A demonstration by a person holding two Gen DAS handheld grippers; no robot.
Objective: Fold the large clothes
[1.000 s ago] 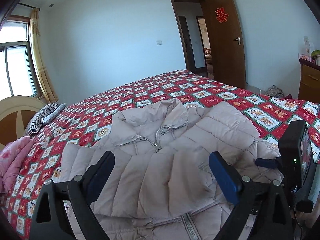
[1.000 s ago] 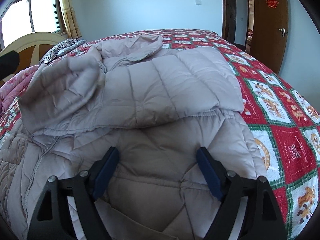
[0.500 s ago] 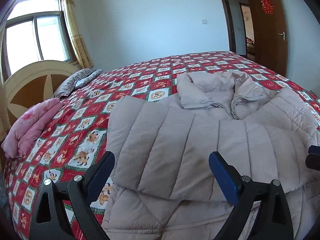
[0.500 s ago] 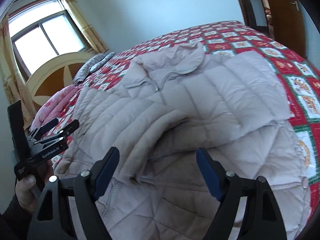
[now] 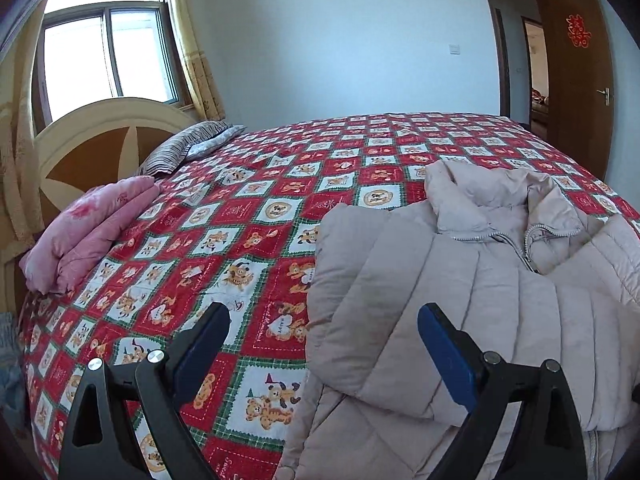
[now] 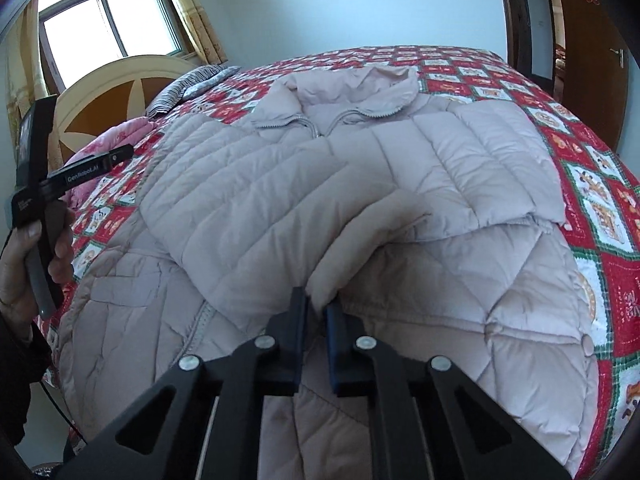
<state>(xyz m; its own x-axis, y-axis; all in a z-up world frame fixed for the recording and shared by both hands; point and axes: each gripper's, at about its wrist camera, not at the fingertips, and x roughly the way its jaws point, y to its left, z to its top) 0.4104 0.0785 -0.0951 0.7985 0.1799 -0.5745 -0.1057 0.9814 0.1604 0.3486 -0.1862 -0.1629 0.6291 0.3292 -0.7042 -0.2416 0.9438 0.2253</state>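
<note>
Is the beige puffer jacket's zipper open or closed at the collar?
Open at the collar: beige puffer jacket's silver zipper teeth part there, joining lower down.

From the left wrist we look low across the bedspread [image 5: 248, 240] toward the headboard [image 5: 100, 136] at ten o'clock. From the right wrist we look steeply down, close over the padded jacket [image 6: 360, 200]. Both views share jacket, headboard and window [image 6: 108, 20].

The right gripper [image 6: 318, 312] is closing (fabric pinched between), while the left gripper [image 5: 322, 344] gapes wide.
</note>
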